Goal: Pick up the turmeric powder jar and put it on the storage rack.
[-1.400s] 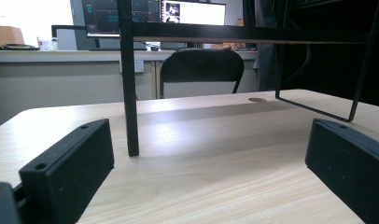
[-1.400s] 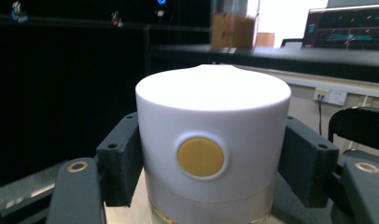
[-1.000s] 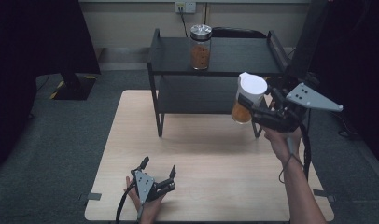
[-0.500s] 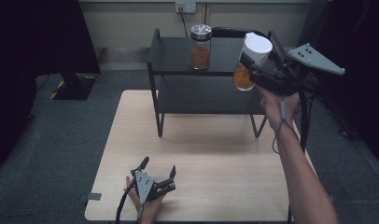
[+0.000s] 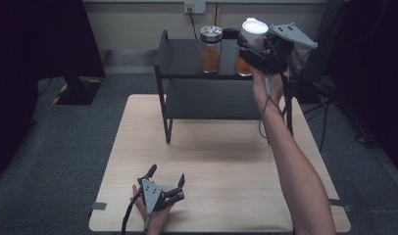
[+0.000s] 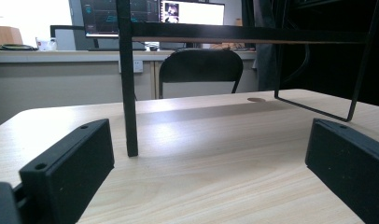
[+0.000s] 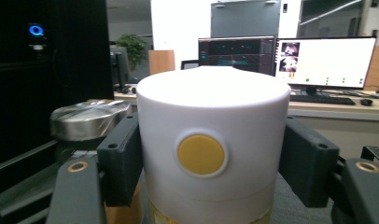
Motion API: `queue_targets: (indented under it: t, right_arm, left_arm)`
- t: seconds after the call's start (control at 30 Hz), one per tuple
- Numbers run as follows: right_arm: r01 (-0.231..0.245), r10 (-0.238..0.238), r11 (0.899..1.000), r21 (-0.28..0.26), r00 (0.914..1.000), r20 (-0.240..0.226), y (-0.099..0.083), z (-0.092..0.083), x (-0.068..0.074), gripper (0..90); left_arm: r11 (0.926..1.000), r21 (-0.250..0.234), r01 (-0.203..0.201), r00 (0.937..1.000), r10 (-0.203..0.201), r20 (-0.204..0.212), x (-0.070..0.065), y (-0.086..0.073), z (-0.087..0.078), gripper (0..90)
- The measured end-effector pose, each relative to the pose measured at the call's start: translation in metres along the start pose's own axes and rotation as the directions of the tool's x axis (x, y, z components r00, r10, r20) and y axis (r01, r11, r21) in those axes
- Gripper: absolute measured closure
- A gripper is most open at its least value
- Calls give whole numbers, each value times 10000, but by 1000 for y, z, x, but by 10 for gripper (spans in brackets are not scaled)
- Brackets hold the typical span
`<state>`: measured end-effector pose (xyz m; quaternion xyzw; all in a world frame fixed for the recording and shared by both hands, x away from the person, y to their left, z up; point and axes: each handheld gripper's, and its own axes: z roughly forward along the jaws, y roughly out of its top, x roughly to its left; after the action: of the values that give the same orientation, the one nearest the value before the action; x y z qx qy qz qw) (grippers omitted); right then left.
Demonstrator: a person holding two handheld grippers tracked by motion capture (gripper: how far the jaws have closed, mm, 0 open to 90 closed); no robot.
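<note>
I am holding the white-lidded jar [image 5: 250, 46] by its lid in my right gripper [image 5: 258, 49], both jaws pressing on the white cap [image 7: 213, 135] — amber contents are showing below it. The jar is hanging over the top shelf of the black rack [image 5: 182, 61], just beside the steel-lidded jar [image 5: 210, 49] already standing there. To land it well I am judging that I should keep it upright, leave a clear gap from its neighbour so the glass does not knock, lower until the base is sitting flat on the shelf, and only then ease the jaws apart. Letting go early could tip it off the rack's edge.

My left gripper [image 5: 165, 188] is resting on the tabletop [image 5: 216, 161] near the front edge, jaws wide and holding nothing, pointing toward the rack's leg [image 6: 127, 84].

Compared with a second ago, the jar has travelled up and back — from in front of the rack's right side to above the top shelf — while my left hand has stayed put.
</note>
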<state>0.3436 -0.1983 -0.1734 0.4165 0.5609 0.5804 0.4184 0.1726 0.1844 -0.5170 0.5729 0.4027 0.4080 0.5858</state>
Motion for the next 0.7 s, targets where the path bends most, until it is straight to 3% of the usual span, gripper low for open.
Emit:
queue_targets:
  t: [0.27,0.4,0.7]
  right_arm:
    - [36,-39,9999,121,9997,235,-2,15,5,304]
    - [310,-311,9995,80,9992,250,-4,16,9,304]
    - [289,-289,9994,187,9996,-17,-1,17,1,300]
  left_arm:
    - [10000,-2,1,10000,-1,6,0,0,0,6]
    - [10000,-2,1,10000,-1,6,0,0,0,6]
    - [10000,-1,1,10000,-1,29,0,0,0,5]
